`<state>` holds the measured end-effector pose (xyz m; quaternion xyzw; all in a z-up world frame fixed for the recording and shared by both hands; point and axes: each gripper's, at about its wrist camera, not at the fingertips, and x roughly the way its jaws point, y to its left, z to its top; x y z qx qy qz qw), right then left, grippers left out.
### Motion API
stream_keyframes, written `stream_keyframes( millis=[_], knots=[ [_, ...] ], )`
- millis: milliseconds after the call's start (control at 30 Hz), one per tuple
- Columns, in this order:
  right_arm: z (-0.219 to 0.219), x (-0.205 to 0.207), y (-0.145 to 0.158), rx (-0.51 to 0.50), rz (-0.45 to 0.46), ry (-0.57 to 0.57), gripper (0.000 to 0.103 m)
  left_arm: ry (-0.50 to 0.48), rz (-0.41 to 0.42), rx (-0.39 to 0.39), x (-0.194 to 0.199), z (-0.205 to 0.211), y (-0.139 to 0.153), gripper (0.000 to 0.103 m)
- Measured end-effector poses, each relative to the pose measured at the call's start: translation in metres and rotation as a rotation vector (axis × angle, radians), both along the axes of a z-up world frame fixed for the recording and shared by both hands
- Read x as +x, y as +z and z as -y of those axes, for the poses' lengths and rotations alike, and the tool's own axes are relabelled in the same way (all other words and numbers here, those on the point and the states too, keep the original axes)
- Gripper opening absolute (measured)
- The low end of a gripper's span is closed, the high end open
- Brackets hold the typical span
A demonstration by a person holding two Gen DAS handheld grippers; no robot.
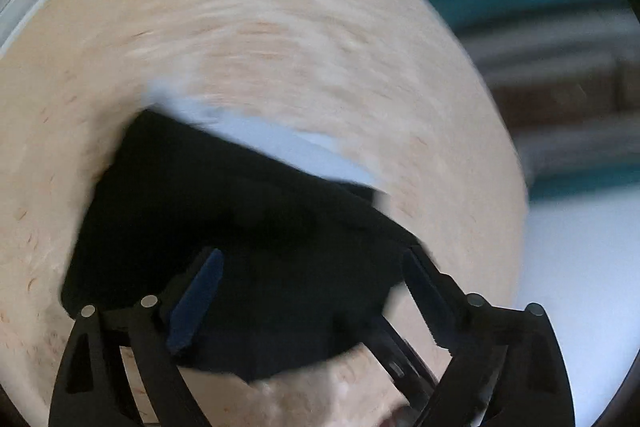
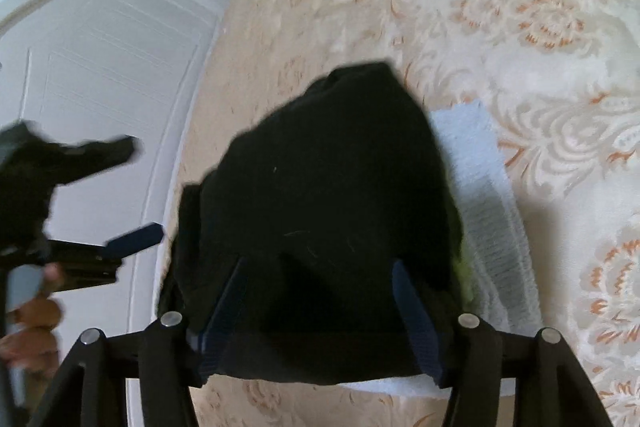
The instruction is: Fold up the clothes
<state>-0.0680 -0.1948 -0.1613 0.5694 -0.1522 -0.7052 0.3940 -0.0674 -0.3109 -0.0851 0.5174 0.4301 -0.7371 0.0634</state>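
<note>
Bedspread (image 2: 520, 27): cream cloth with a raised floral weave and orange flower accents; it fills most of the right wrist view and shows as a blurred pale field in the left wrist view (image 1: 280, 7).
White furniture (image 2: 112, 59): panelled white piece with a carved knob on top, standing along the left edge of the bedspread in the right wrist view.
Dark garment (image 2: 328, 195): black cloth in a folded heap on the bedspread, its near hem straight across the bottom of the right wrist view; also seen in the left wrist view (image 1: 224, 219), blurred.
Light blue cloth (image 2: 488, 211): ribbed pale blue piece lying flat on the bedspread, partly under the dark garment and showing along its right side and near edge; in the left wrist view (image 1: 280, 143) it shows as a pale strip beyond the garment.
Yellow-green edge (image 2: 464, 279): a thin bright sliver between the dark garment and the light blue cloth; what it belongs to cannot be told.
Right gripper (image 2: 320, 307): jaws spread apart over the near part of the dark garment, the 2 blue-padded fingers on either side of it, no pinch visible.
Left gripper (image 1: 316, 291): jaws spread wide above the dark garment, nothing clamped; in the right wrist view (image 2: 136, 187) it hovers at the left, beside the garment.
Hand (image 2: 32, 327): the person's fingers around the left gripper's handle, at the lower left, blurred.
</note>
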Motion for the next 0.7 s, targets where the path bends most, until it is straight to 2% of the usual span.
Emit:
stream_keyframes(
  millis=[67, 100, 133, 300, 333, 433, 567, 633, 700],
  knots=[
    [-0.007, -0.002, -0.001, -0.002, 0.022, -0.038, 0.063, -0.078, -0.032, 0.013, -0.012, -0.018, 0.007, 0.098],
    [-0.009, -0.002, -0.001, -0.009, 0.029, -0.047, 0.063, -0.100, -0.028, 0.002, -0.015, -0.024, 0.006, 0.098],
    [-0.013, -0.001, 0.000, -0.018, 0.030, -0.053, 0.063, -0.111, -0.006, -0.042, -0.020, -0.026, -0.001, 0.098],
    [-0.048, 0.015, 0.015, -0.027, 0.003, -0.086, 0.064, 0.064, 0.186, -0.041, -0.010, 0.020, -0.074, 0.098],
    [-0.060, 0.018, 0.021, -0.032, -0.019, -0.105, 0.069, 0.093, 0.197, -0.012, -0.007, 0.029, -0.086, 0.098],
    [-0.087, 0.028, 0.040, -0.037, -0.077, -0.157, 0.074, 0.110, 0.141, -0.015, -0.003, 0.033, -0.080, 0.099],
    [-0.096, 0.044, 0.070, -0.061, -0.139, -0.150, 0.075, 0.092, 0.105, -0.067, -0.004, 0.011, -0.050, 0.100],
    [-0.096, 0.057, 0.088, -0.045, -0.193, -0.122, 0.075, 0.041, 0.083, -0.080, -0.004, -0.008, -0.029, 0.101],
    [-0.100, 0.071, 0.103, -0.033, -0.241, -0.101, 0.075, -0.024, 0.109, -0.138, -0.003, -0.029, -0.008, 0.103]
  ],
)
